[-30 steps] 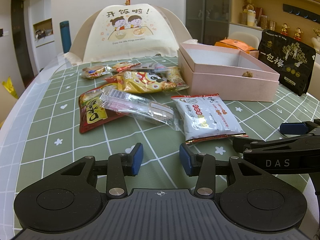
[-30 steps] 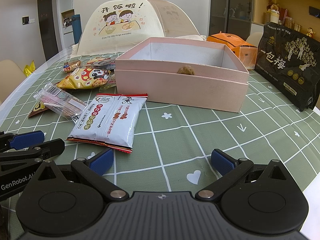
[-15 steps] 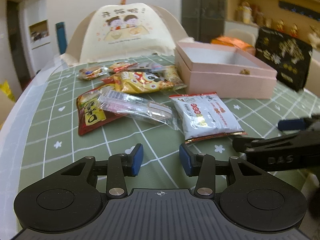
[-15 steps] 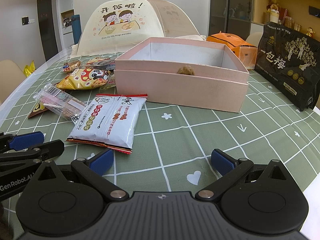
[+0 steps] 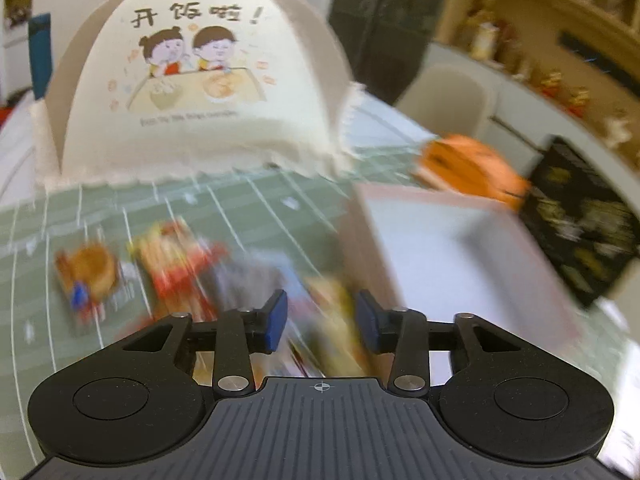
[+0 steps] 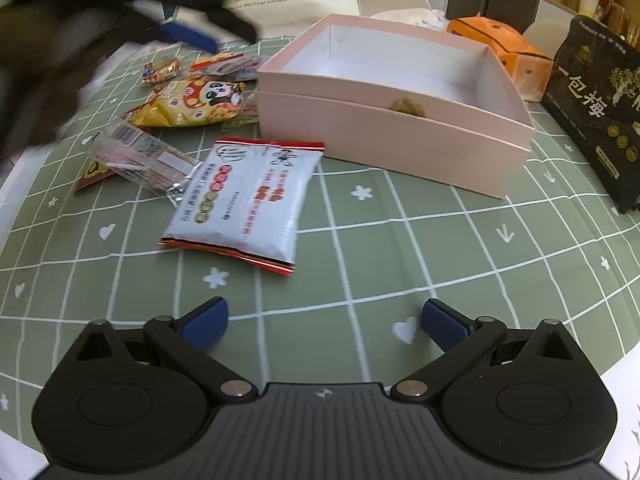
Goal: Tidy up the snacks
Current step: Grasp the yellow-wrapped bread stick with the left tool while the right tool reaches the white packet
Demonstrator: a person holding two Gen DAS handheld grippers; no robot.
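Left wrist view
Your left tool (image 5: 318, 320): blue pads parted by a narrow gap, nothing between them; it hangs over the blurred snack packets by the box's left wall.
Snacks: motion blur hides their print; you can make out a small brown-wrapped snack (image 5: 86, 276) and a red and yellow packet (image 5: 180, 264) on the table.
Writing: the cream food cover (image 5: 196, 80) carries "开饭啦!" above two cartoon children; the small line under them is too smeared to read.
Pink box (image 5: 452, 248): to your right, lid off, white inside.
Surface: green tablecloth (image 5: 100, 208) with a white grid.
Room: wooden shelf (image 5: 540, 12) of jars and figurines at upper right.

Right wrist view
Your right tool (image 6: 323, 320): pads spread wide, empty, low over the tablecloth.
White snack packet (image 6: 248, 204): flat just ahead of you, red-striped ends, Chinese print too small to read.
Panda packet (image 6: 192, 104): yellow, left of the pink box, touching its corner region.
Clear packet (image 6: 140, 158): barcode label, lying beside the white packet.
Box contents: one brown lump (image 6: 408, 106) against the near wall.
Black bag (image 6: 600, 104): reads "一包梅", right of the box.
Orange carton (image 6: 500, 52): behind the box.
Cover text: "Enjoy the little things everyday".
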